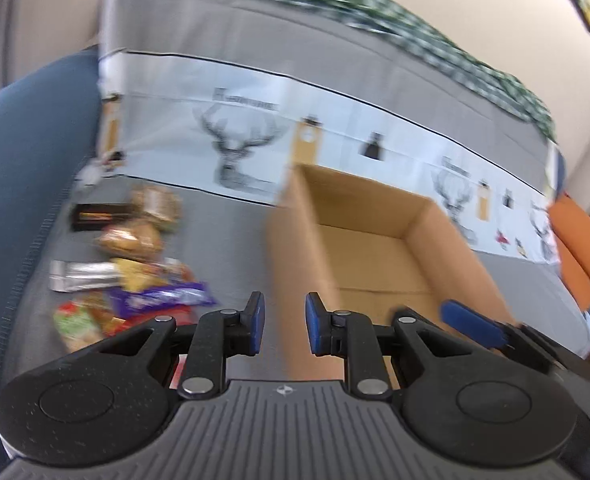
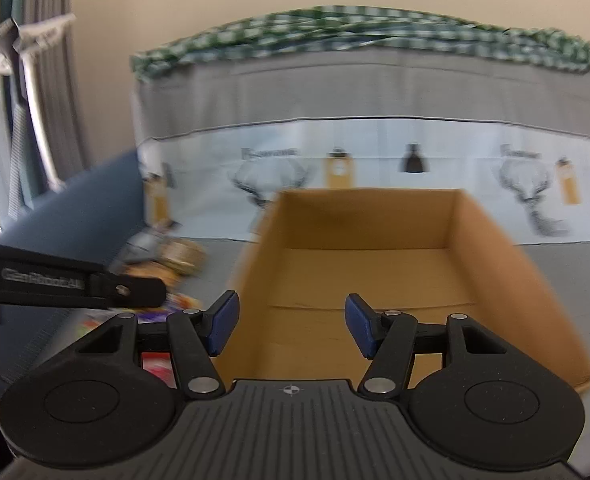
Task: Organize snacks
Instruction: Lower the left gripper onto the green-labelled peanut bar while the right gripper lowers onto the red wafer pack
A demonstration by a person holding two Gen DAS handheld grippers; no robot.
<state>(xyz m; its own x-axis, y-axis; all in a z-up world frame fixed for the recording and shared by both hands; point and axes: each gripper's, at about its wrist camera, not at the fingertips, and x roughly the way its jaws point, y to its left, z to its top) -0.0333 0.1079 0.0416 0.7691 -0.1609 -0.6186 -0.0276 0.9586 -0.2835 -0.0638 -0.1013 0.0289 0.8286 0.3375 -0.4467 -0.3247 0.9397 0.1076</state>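
Blue-padded jaws of the left gripper [image 1: 285,324] are standing apart with nothing between them, hovering over the gap between the snack pile and the cardboard box [image 1: 379,236]. The right gripper [image 2: 291,326] is holding its jaws wider apart, also holding nothing, and is pointing into the open box [image 2: 375,264], whose brown floor is showing bare.

The box is sitting on the grey sofa seat [image 1: 231,232], with its far wall close to the deer-print cloth [image 1: 239,148] that is hanging down the backrest. The snacks are lying in a loose cluster to the left of the box, toward the blue armrest [image 1: 27,160]:
- a purple wrapper [image 1: 163,298], nearest the left gripper;
- a silver packet [image 1: 81,276], at the armrest edge;
- a green and red packet [image 1: 75,320];
- a bread-like bag [image 1: 131,238];
- a dark flat bar [image 1: 99,214], farthest back.

Motion blur is obscuring their labels. A green checked cloth [image 2: 375,36] is lying along the backrest top.
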